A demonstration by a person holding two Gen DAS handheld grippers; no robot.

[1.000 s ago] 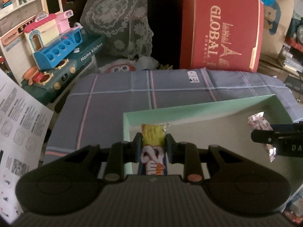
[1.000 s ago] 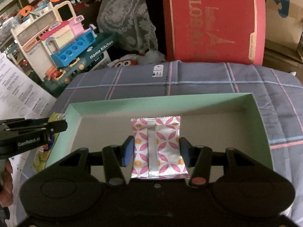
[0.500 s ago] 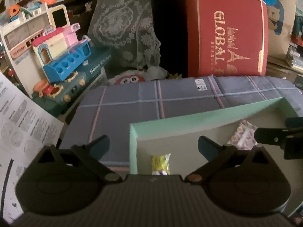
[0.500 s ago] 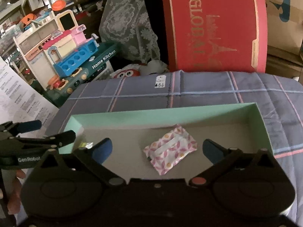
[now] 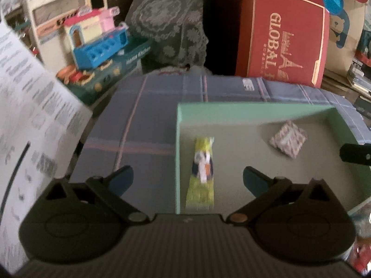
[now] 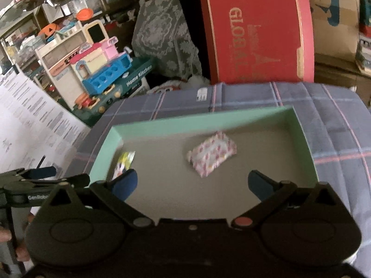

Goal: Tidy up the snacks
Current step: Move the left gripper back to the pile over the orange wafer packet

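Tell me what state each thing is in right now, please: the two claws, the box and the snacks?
left claw: open, holding nothing, above the box's left side.
right claw: open, holding nothing, above the box.
mint-green box: lidless, resting on the plaid cloth.
yellow snack bar: lying flat in the box by its left wall.
pink-patterned snack packet: lying flat in the box, apart from the bar.

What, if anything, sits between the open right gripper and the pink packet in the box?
Nothing visible. The right gripper is open above the box's near edge, and only bare box floor lies between its fingers and the pink packet. The yellow bar lies off to the left, near the box's left wall.
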